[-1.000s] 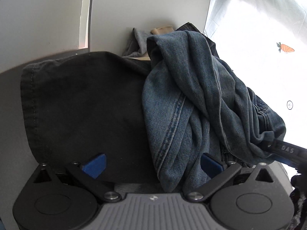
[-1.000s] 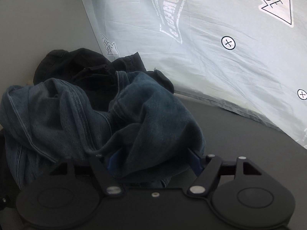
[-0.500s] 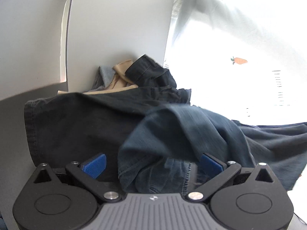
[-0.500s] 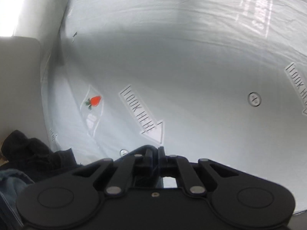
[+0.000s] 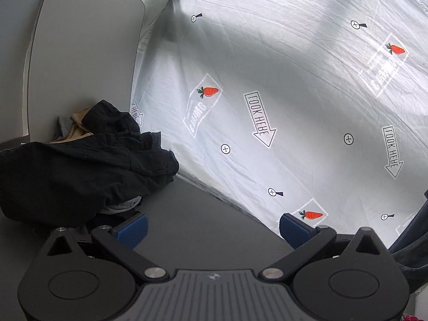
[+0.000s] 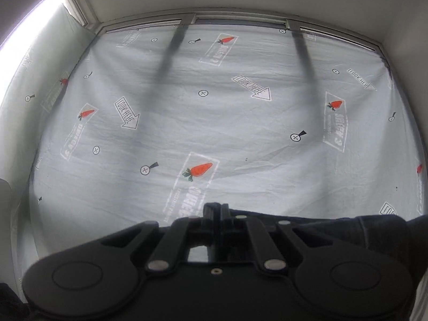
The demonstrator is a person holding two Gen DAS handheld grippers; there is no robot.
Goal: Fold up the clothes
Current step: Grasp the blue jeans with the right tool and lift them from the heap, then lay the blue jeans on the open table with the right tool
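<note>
My right gripper (image 6: 215,211) is shut and raised toward the printed sheet. Dark blue jeans (image 6: 347,223) run from its closed fingertips off to the right, so it grips their fabric. A fold of the same jeans (image 5: 412,240) hangs at the right edge of the left wrist view. There my left gripper (image 5: 212,227) is open over the grey surface (image 5: 200,208), with nothing between its blue pads (image 5: 131,230). A pile of black clothes (image 5: 80,174) lies to its left, with a tan garment (image 5: 80,129) at the back of it.
A pale sheet printed with carrots and arrows (image 5: 267,80) hangs behind the grey surface and fills the right wrist view (image 6: 214,120). A white panel (image 5: 80,53) stands behind the pile. A window frame (image 6: 240,21) runs along the sheet's top.
The right gripper shut on the jeans and swung upward, lifting them off the pile. The left gripper rose and turned right, and the jeans left the space between its open jaws.
</note>
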